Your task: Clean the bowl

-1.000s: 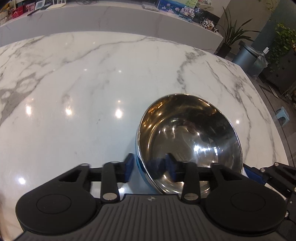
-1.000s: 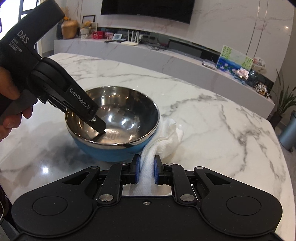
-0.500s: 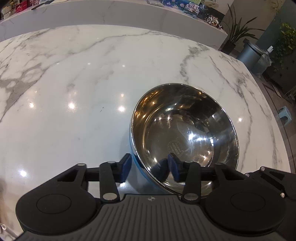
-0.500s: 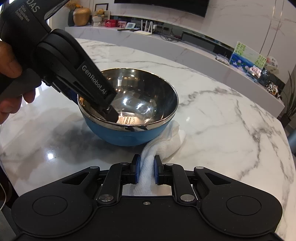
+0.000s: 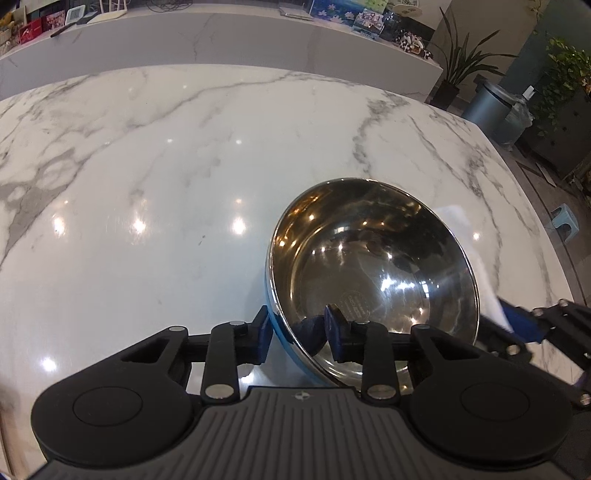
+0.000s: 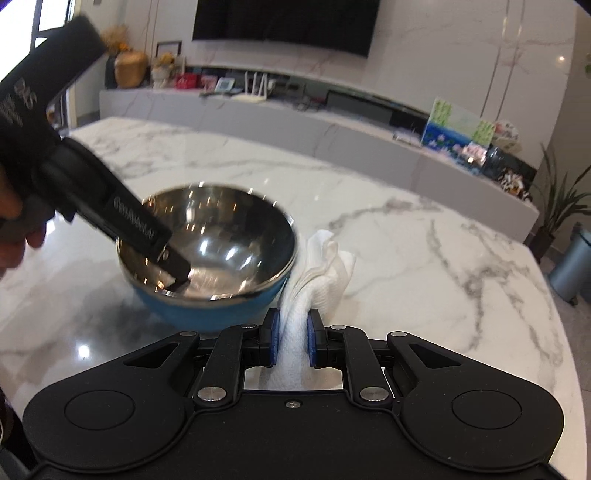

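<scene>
The work surface is a glossy white marble table (image 5: 155, 192) with grey veining, carrying ceiling-light reflections. Behind it runs a long low marble counter (image 6: 332, 122) under a dark wall screen (image 6: 284, 26); potted plants (image 5: 458, 70) and a grey bin (image 5: 487, 107) stand off the far corner.

The bowl (image 5: 373, 280) (steel inside, blue outside) sits on the table near its edge. The left gripper (image 5: 297, 332) straddles the near rim, one pad outside the wall and one inside, jaws closing on the wall between them; contact cannot be confirmed. The right gripper (image 6: 290, 341) is pressed together on a white cloth (image 6: 317, 273), which lies just beside the bowl.

The right-wrist view is motion-blurred. The lettering on the left tool is unreadable, and the hand (image 6: 14, 236) holding it is cut off at the frame edge.
</scene>
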